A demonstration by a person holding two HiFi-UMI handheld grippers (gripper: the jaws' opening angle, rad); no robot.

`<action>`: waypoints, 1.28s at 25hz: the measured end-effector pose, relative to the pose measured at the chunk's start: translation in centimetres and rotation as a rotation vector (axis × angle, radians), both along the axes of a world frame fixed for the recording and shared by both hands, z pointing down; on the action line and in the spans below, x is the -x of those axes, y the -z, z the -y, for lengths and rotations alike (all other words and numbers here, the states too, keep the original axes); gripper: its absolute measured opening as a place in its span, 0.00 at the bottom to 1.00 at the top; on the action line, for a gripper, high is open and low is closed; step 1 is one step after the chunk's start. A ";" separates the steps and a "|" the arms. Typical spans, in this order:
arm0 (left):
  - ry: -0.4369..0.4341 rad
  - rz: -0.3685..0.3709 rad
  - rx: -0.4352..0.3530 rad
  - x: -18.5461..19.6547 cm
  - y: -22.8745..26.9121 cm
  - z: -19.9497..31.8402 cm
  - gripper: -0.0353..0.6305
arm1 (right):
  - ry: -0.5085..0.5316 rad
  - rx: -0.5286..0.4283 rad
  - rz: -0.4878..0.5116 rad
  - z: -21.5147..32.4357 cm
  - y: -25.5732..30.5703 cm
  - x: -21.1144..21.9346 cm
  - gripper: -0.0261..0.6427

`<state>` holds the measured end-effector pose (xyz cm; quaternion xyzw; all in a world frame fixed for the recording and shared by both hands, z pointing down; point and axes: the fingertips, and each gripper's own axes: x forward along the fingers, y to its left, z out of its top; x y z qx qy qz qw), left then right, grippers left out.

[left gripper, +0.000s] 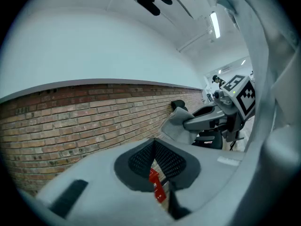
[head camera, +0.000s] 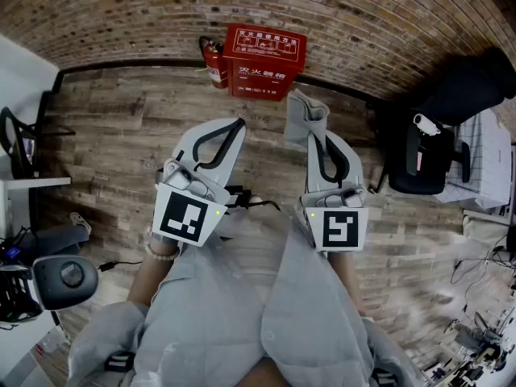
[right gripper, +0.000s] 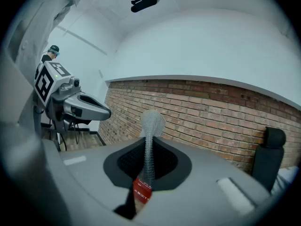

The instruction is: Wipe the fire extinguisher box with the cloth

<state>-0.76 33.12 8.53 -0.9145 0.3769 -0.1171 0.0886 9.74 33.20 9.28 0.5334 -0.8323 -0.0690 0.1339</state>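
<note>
- While standing well back from the work, faces a brick wall [head camera: 363, 22] across a plank floor [head camera: 113, 127]. Looks like the approach step, with no wiping yet begun.
- Off to the right, a dark office chair [head camera: 431, 147], clear of the straight line ahead.
- Upright at the foot of the wall, the red fire extinguisher box [head camera: 264, 60], with a fire extinguisher [head camera: 214, 64] just beside it on the left. Well apart from both grippers and touched by nothing.
- Held forward at lower centre, the left gripper [head camera: 234, 127]. Clenched on nothing, with the pads pressed together but for a sliver, through which a strip of the red box shows in the left gripper view.
- Alongside it and apart from it, the right gripper [head camera: 316, 134]. Clamped on the cloth and pointed towards the box, which also shows red below the pinch in the right gripper view.
- Smallest, the cloth [head camera: 305, 111]: grey and mesh-textured, rising out of the pinch as a narrow fold and opening into a loose wad above the tips.
- Next, probably: close the gap to the wall, bring the right gripper down to box height, and lay the free wad flat against the top or front face, with the pinch held firm so the cloth does not slip under the rubbing.
- Possibly a job for the empty left gripper too: steadying the box, if it shifts under the strokes.
</note>
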 end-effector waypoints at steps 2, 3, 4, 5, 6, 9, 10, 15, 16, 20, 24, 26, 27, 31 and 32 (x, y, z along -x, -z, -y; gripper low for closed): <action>0.000 0.000 0.004 0.1 -0.2 0.0 0.05 | -0.001 0.004 -0.005 0.0 -0.3 0.1 0.08; 0.000 0.001 0.005 0.2 -0.3 0.0 0.05 | -0.002 0.006 -0.005 0.0 -0.4 0.1 0.08; -0.001 0.001 0.004 0.2 -0.3 0.0 0.05 | -0.004 0.008 -0.005 0.0 -0.5 0.0 0.08; -0.001 0.002 0.002 0.2 -0.3 0.1 0.05 | -0.006 0.009 -0.003 0.0 -0.5 0.0 0.08; 0.000 0.002 0.002 0.2 -0.3 0.1 0.05 | -0.006 0.009 -0.002 0.1 -0.5 0.0 0.08; 0.003 0.002 0.006 0.2 -0.4 0.1 0.05 | -0.002 0.008 -0.008 0.0 -0.6 0.0 0.08; 0.003 0.003 0.006 0.3 -0.4 0.1 0.05 | -0.003 0.009 -0.009 0.0 -0.6 0.0 0.08; -0.003 0.001 0.008 0.7 -0.5 0.3 0.05 | -0.017 0.021 -0.004 0.0 -0.9 0.2 0.08; -0.004 0.001 0.008 0.7 -0.5 0.3 0.05 | -0.017 0.021 -0.006 0.0 -0.9 0.3 0.08; -0.015 -0.002 0.006 1.2 -0.5 0.3 0.05 | -0.023 0.023 -0.001 -0.1 -0.9 0.8 0.08; -0.032 0.000 0.004 1.9 -0.6 0.0 0.05 | -0.047 0.034 -0.003 -0.5 -1.2 1.3 0.08; -0.040 -0.003 0.004 2.3 -0.6 -0.1 0.05 | -0.058 0.031 -0.002 -0.6 -1.2 1.6 0.08; -0.044 -0.003 0.003 2.6 -0.6 -0.2 0.05 | -0.061 0.028 -0.003 -0.7 -1.1 1.8 0.08; -0.066 0.005 -0.012 3.6 -0.7 -0.8 0.05 | -0.079 0.022 -0.016 -1.5 -1.3 2.7 0.08; -0.071 0.002 -0.018 3.8 -0.6 -0.9 0.05 | -0.082 0.019 -0.023 -1.7 -1.4 3.0 0.08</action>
